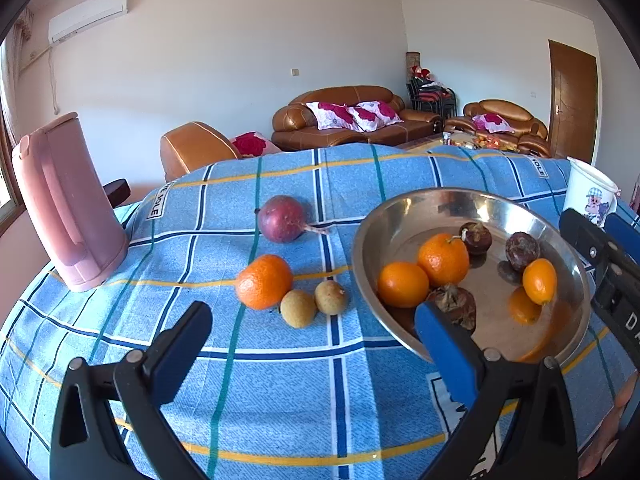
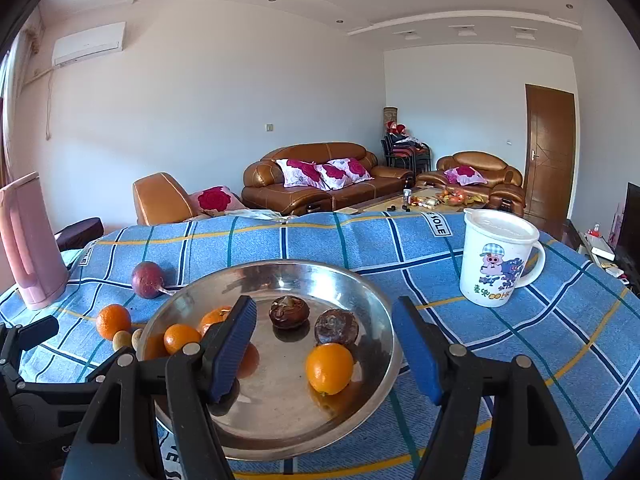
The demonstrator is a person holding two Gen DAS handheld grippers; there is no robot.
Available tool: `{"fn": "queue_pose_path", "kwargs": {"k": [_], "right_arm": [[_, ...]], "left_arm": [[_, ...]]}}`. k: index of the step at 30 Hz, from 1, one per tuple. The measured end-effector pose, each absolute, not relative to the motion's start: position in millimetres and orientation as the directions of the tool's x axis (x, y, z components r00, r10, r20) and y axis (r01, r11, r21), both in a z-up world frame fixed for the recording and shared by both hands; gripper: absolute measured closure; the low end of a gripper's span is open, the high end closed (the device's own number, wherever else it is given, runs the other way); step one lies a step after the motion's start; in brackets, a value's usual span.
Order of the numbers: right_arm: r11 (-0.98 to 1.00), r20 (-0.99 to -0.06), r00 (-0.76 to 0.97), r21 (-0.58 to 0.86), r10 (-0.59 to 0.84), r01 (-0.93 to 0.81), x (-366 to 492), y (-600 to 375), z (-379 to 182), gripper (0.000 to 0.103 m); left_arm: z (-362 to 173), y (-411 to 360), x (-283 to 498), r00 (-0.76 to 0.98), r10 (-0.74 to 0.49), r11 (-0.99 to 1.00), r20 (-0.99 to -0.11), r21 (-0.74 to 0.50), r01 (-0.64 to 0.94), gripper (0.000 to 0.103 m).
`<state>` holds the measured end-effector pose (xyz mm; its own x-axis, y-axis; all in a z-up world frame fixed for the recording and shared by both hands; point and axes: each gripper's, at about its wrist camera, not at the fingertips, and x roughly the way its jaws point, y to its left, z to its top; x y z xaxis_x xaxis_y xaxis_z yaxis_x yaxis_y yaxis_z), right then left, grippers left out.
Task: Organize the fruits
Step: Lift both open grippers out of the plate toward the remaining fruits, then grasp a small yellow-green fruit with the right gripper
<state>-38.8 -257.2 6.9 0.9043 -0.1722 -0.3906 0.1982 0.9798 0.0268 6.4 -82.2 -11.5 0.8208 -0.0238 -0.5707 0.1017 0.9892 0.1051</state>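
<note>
Fruits sit partly in the steel bowl (image 2: 372,300) near the tabletop's (image 1: 280,380) front edge; both the left gripper (image 1: 312,336) and right gripper (image 2: 324,344) gape wide, empty. Beyond, a tangerine (image 1: 264,282), two longans (image 1: 298,308) and a passion fruit (image 1: 281,219) lie on open cloth.

Sunlit white walls, a brown leather sofa (image 2: 316,184) with floral cushions, and a wooden door (image 2: 550,148).

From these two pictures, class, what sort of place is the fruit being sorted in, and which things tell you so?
Most likely a home living room: brown leather sofas with flowered cushions, a wall air conditioner, and a table under a blue checked cloth with a metal fruit bowl on it.
</note>
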Motion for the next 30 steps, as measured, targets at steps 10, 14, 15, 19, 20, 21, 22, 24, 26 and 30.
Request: {"fn": "queue_pose_path", "kwargs": {"k": [10, 14, 15, 19, 20, 21, 22, 24, 26, 30], "right_arm": [[0.992, -0.403, 0.908, -0.004, -0.117, 0.126, -36, -224, 7, 0.031], [0.997, -0.414, 0.906, -0.027, -0.082, 0.077, -32, -205, 5, 0.031], [0.998, -0.419, 0.905, -0.031, -0.07, 0.063, -31, -199, 5, 0.031], [1.0, -0.44, 0.898, -0.031, -0.017, 0.004, -26, -178, 3, 0.031], [0.999, -0.447, 0.895, -0.038, -0.006, -0.012, -25, -171, 1, 0.032], [0.998, -0.455, 0.89, -0.049, 0.005, -0.031, -22, -164, 0, 0.034], [0.997, -0.461, 0.887, -0.06, 0.016, -0.05, -21, -157, -1, 0.04], [0.992, -0.476, 0.878, -0.086, 0.039, -0.091, -16, -143, -3, 0.049], [0.985, -0.501, 0.862, -0.1, 0.072, -0.141, -9, -130, -6, 0.057], [0.962, -0.572, 0.804, -0.088, 0.165, -0.26, 13, -107, -14, 0.06]], "left_arm": [[-13, -31, 12, 0.816, 0.047, 0.989, -0.576, 0.142, 0.043, 0.0], [-16, 2, 20, 0.802, 0.091, 0.99, -0.59, 0.138, -0.011, 0.0], [-17, 9, 22, 0.797, 0.098, 0.991, -0.596, 0.132, -0.023, 0.0], [-19, 32, 32, 0.778, 0.138, 0.989, -0.613, 0.131, -0.072, 0.0], [-20, 36, 33, 0.776, 0.146, 0.988, -0.614, 0.133, -0.08, 0.0], [-20, 39, 35, 0.774, 0.153, 0.987, -0.615, 0.139, -0.085, 0.0], [-21, 41, 36, 0.771, 0.161, 0.985, -0.616, 0.146, -0.089, 0.0], [-20, 46, 38, 0.772, 0.172, 0.983, -0.612, 0.156, -0.095, 0.0], [-21, 52, 41, 0.774, 0.189, 0.98, -0.605, 0.169, -0.107, 0.0], [-21, 63, 45, 0.769, 0.191, 0.981, -0.611, 0.149, -0.124, 0.0]]}}
